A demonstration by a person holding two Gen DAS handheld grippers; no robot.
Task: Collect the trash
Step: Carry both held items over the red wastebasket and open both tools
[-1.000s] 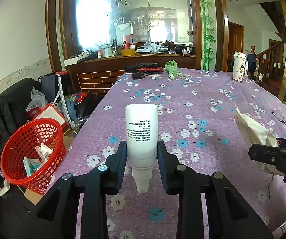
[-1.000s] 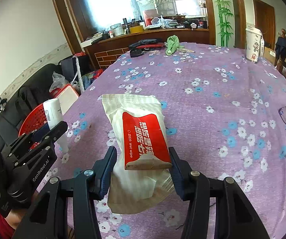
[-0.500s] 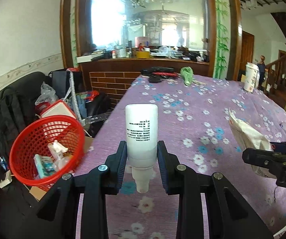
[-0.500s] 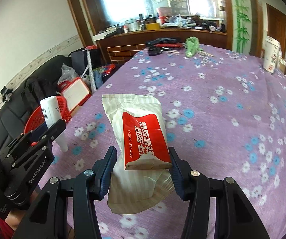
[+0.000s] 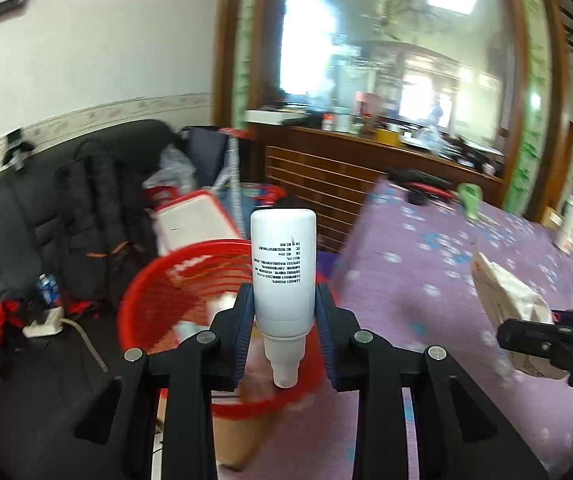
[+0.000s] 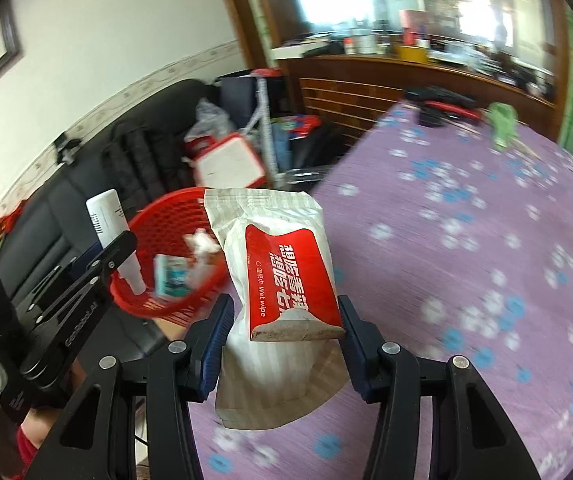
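the basket (image 5: 190, 280) sits left of the table (image 5: 466, 280), before the sofa (image 5: 46, 208). the bottle (image 5: 283, 276) hangs over the basket, the wipes pack (image 6: 282, 280) to the basket's right, over the table edge.

A white wall with a pale patterned border strip (image 5: 86, 114) stands to the left of the fingers. Below it is a black leather sofa (image 5: 14, 216). Ahead, a dark wooden partition with a large glass pane (image 5: 386, 40) lets in bright daylight.
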